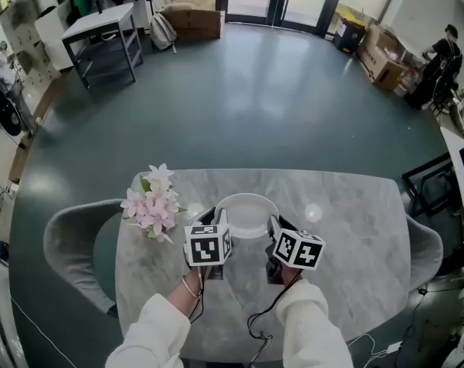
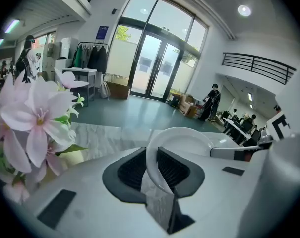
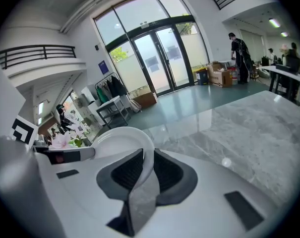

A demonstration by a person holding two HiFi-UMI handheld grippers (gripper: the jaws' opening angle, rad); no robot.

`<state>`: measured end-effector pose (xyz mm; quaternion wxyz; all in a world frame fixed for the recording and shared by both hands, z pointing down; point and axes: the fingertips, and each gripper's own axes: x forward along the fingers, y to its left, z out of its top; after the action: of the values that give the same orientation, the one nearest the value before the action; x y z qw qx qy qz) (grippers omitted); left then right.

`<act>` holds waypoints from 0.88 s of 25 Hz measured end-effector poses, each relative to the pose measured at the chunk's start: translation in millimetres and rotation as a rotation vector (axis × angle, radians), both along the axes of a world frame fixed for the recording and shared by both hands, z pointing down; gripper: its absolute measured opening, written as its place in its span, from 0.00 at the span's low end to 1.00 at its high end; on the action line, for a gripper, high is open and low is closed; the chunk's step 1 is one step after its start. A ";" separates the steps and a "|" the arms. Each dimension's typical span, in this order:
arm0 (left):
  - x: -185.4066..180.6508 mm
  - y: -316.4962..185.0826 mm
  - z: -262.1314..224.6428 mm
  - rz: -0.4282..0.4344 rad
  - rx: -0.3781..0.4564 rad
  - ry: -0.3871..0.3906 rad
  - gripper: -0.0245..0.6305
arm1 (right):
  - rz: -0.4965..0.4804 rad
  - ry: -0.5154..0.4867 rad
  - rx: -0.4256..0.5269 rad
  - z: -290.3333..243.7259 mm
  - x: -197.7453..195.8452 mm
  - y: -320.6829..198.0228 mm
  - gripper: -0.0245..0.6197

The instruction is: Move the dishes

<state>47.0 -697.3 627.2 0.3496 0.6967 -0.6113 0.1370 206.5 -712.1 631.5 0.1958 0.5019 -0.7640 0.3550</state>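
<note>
pinching the white plate (image 1: 247, 211) by its left rim with the left gripper (image 2: 152, 165) and by its right rim with the right gripper (image 3: 145, 168), at mid table (image 1: 354, 228), right of the flowers (image 1: 153, 202). may slip or tilt if lifted unevenly, being gripped only at thin rims.

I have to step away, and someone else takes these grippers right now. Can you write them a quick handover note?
Left gripper: shut on the near-left rim of the white plate.
Right gripper: shut on the same plate's near-right rim.
The plate is over the marble table, just right of the pink flowers. Whether it has left the tabletop cannot be told.
Done: plate gripped from both sides.
Left: carry it level to its new spot, set it down, open both grippers.
</note>
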 end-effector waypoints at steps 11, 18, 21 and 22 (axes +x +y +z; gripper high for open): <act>-17.8 -22.3 53.3 -0.045 -0.056 -0.018 0.13 | -0.050 -0.009 -0.050 52.6 -18.5 -29.5 0.22; -21.4 -29.1 69.5 -0.050 -0.098 -0.051 0.13 | -0.068 0.004 -0.064 68.1 -26.1 -39.4 0.22; -23.0 -29.4 77.9 -0.052 -0.109 -0.060 0.13 | -0.078 0.032 -0.061 73.5 -27.5 -40.5 0.22; -23.8 -30.0 80.2 -0.054 -0.111 -0.060 0.13 | -0.080 0.031 -0.064 75.4 -28.5 -40.6 0.22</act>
<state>23.2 -727.3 707.4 0.3726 0.6550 -0.6317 0.1821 178.1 -752.8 706.9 0.2375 0.4700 -0.7686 0.3633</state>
